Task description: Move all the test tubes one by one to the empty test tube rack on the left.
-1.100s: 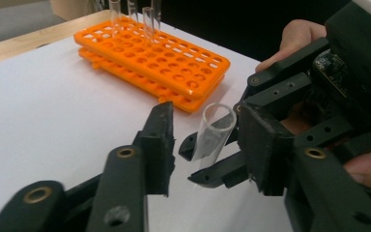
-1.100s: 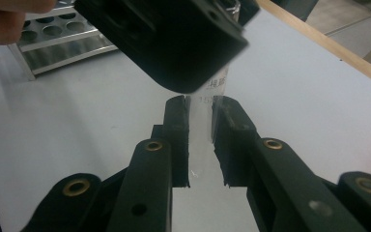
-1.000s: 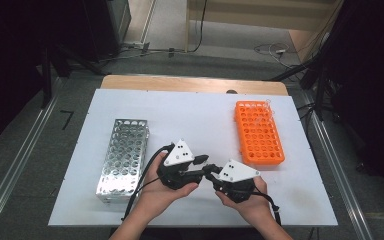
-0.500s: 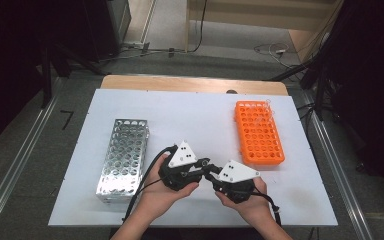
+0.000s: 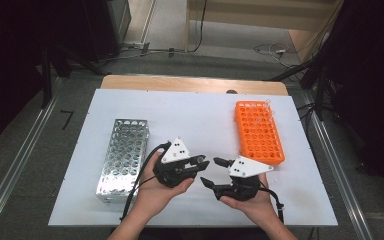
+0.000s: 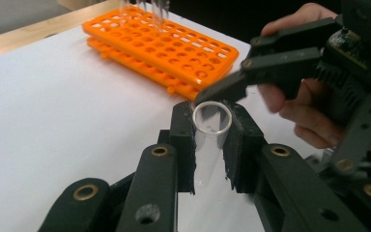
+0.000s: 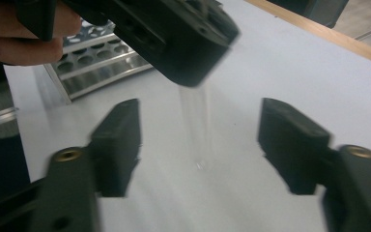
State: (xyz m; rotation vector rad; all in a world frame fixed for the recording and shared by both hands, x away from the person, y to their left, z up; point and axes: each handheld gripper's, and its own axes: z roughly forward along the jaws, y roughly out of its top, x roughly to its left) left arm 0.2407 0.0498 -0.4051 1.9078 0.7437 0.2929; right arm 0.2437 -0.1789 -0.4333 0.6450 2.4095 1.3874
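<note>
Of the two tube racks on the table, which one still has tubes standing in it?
The orange plastic rack, at the right of the high view. Clear tubes stand at its far end, while the metal rack at the left shows bare holes.

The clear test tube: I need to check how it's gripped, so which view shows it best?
The left gripper view: the clear test tube sits close up, open rim toward the camera, clamped between the left tool pads. The right gripper view shows it as a faint blur hanging from the left tool. In the high view it is too small to tell.
</note>
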